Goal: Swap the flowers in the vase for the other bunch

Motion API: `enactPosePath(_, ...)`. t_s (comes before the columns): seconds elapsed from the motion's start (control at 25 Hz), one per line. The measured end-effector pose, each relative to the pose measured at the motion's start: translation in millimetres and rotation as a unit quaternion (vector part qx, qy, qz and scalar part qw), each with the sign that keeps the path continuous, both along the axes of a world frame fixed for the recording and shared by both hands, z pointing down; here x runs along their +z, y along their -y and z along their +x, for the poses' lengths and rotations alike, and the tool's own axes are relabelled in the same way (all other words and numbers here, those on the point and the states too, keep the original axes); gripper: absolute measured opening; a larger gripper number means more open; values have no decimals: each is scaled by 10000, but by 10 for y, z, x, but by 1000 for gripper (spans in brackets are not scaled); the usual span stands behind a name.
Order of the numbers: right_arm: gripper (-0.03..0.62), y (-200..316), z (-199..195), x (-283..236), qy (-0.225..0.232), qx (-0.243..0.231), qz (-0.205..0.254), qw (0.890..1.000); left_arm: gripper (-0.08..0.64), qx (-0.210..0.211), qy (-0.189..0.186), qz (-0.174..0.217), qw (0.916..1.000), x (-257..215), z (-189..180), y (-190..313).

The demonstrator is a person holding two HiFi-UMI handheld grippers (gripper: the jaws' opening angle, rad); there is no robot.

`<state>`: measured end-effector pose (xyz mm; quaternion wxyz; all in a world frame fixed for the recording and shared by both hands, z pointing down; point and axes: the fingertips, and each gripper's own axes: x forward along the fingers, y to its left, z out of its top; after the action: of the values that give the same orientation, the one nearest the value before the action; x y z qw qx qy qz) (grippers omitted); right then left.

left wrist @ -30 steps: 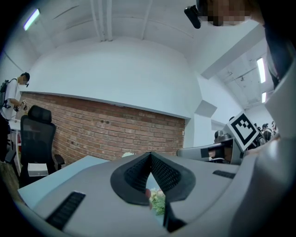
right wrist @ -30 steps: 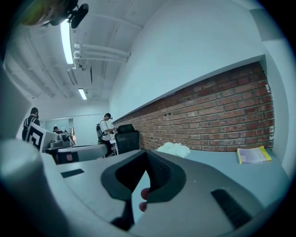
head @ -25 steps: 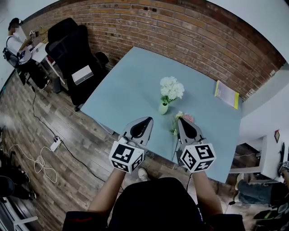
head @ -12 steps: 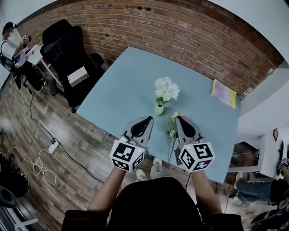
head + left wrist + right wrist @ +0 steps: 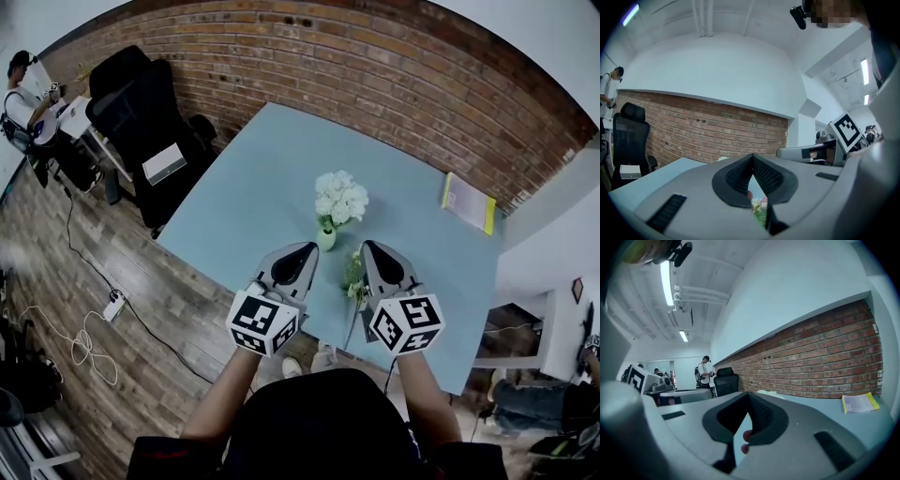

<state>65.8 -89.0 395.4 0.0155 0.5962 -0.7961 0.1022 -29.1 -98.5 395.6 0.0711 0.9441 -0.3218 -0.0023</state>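
Blue table (image 5: pixel 262 178) fills the middle of the head view. A brick wall (image 5: pixel 375 66) runs along its far side and a black office chair (image 5: pixel 141 103) stands off its left corner.

Left gripper (image 5: pixel 307 249) and right gripper (image 5: pixel 367 247) are held side by side over the near edge of the table and point across it toward the wall. In each gripper's own view the jaws meet at the tips. Both are closed with nothing held.

A yellow book (image 5: pixel 469 201) lies well apart to the far right, out of the way.

The white flowers (image 5: pixel 340 196) stand upright in the small pale green vase (image 5: pixel 325 238). The vase sits just ahead of the two tips and between them, a little nearer the left gripper.

The loose bunch (image 5: pixel 354 277) lies flat on the table in the gap between the grippers, just beside the inner side of the right one. Its long axis runs toward the vase, with the heads forward and the stems toward the near edge.

Judgement: nothing swapped yet. The left gripper is better placed for the vase flowers and the right for the loose bunch. Both need to open first.
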Motion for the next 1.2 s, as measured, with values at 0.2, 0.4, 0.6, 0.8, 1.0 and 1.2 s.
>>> enactPosePath(0.2, 14, 134, 108, 4, 36, -10, 5, 10000, 9, 24, 9, -1, 10000, 21, 151, 112)
enactPosePath(0.4, 12, 215, 215, 22, 57, -11, -12, 10000, 9, 41, 27, 50, 10000, 27, 272, 186)
enactPosePath(0.6, 14, 289, 290, 72, 80, -24, -66, 9999, 9, 82, 100, 13, 9999, 81, 365, 275)
enactPosePath(0.8, 12, 369, 364, 123, 107, -35, -124, 9999, 9, 46, 161, -14, 9999, 145, 444, 362)
enactPosePath(1.0, 12, 450, 422, 179, 129, -49, -192, 9997, 10, -107, 412, 106, 9990, 234, 481, 468)
enactPosePath(1.2, 12, 490, 484, 261, 149, -73, -277, 9995, 11, -232, 487, 66, 9985, 332, 512, 548)
